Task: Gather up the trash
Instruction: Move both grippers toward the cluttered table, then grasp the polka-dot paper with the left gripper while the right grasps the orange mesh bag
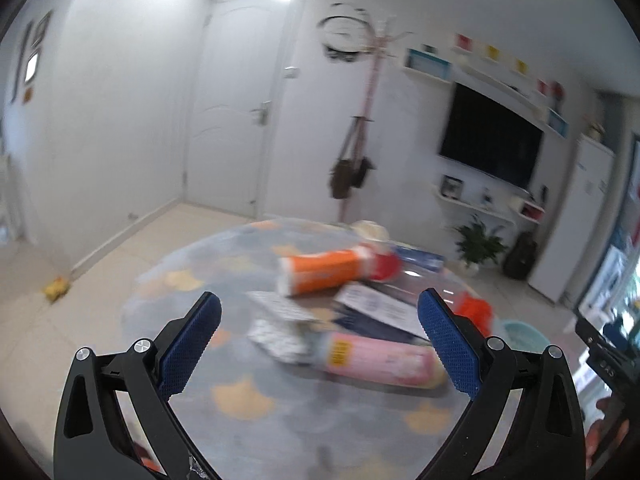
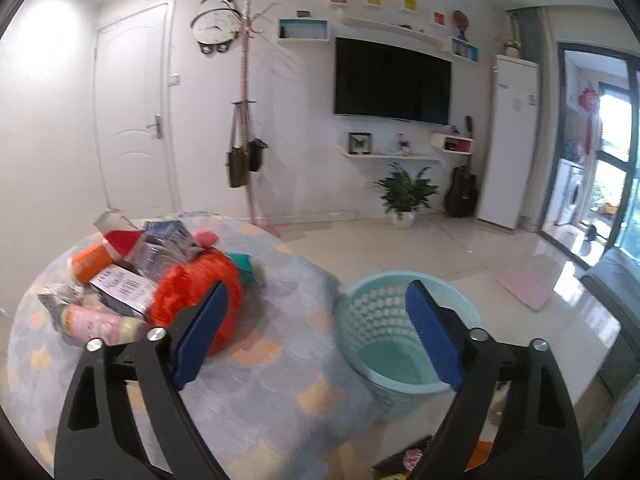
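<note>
Both tools hang above the round table [image 2: 280, 360], and neither has anything in its grasp. The left gripper [image 1: 320, 344] is spread wide over the pile, jaws released, with a pink tube [image 1: 380, 360] lying between and beyond the blue pads. The right gripper [image 2: 316, 332] is also released, its jaws apart and empty, one finger over the table edge and the other over the basket [image 2: 400, 344].

The trash sits heaped on the far-left part of the table in the right wrist view: an orange tube [image 2: 90, 264], a printed box [image 2: 120, 292], a crinkly red-orange bag [image 2: 192, 292], a clear plastic pack [image 2: 160, 252]. The basket stands on the floor just beside the table, apparently empty.

Now the risks. The left view is smeared with blur, so a hasty close could miss. The tubes are round and smooth; pinched off-centre, I'd judge they squirt out or roll toward the table edge. The bag looks thin and slack, likely to drag its neighbours along. The box is flat and low, hard to get under. The heap is interlocked, so lifting one piece could tip another onto the tiles. The basket looks like light, perforated plastic; a bump could shove it aside.
</note>
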Action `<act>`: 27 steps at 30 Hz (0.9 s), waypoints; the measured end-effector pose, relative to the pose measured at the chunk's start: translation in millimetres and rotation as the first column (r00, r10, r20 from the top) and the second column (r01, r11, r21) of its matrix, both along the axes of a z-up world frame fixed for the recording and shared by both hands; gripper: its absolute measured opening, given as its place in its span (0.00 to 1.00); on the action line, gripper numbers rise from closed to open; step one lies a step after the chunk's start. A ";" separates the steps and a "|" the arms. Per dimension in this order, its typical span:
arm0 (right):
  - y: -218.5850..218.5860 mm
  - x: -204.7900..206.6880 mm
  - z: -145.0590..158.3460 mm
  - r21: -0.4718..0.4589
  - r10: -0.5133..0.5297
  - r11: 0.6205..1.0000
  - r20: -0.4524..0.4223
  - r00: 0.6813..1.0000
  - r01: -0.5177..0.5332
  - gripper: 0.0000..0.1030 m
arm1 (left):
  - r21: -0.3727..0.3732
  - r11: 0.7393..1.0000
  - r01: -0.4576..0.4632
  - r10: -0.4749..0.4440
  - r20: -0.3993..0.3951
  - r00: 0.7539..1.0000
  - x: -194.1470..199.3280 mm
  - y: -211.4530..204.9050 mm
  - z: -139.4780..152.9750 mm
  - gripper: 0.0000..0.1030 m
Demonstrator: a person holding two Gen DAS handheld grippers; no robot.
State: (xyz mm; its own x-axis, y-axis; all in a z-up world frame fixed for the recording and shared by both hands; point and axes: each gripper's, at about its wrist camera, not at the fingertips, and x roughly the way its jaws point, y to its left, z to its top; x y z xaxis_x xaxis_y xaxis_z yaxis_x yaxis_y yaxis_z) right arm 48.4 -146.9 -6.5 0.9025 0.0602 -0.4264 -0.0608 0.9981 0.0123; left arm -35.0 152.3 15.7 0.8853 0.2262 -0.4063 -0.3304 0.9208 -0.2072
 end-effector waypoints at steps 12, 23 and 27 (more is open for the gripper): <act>56.7 54.8 -34.9 0.090 0.202 0.977 -0.108 0.973 -0.193 0.49 | -0.251 0.968 0.025 -0.083 -0.223 0.971 67.6 56.0 -45.6 0.91; 78.9 82.6 -57.9 0.127 0.295 0.953 -0.186 0.937 -0.275 0.69 | -0.390 0.921 -0.003 -0.129 -0.313 0.941 101.1 65.1 -91.7 0.45; 88.9 94.2 -68.4 0.134 0.313 0.948 -0.232 0.921 -0.288 0.70 | -0.373 0.928 0.010 -0.130 -0.298 0.945 97.7 64.9 -92.6 0.25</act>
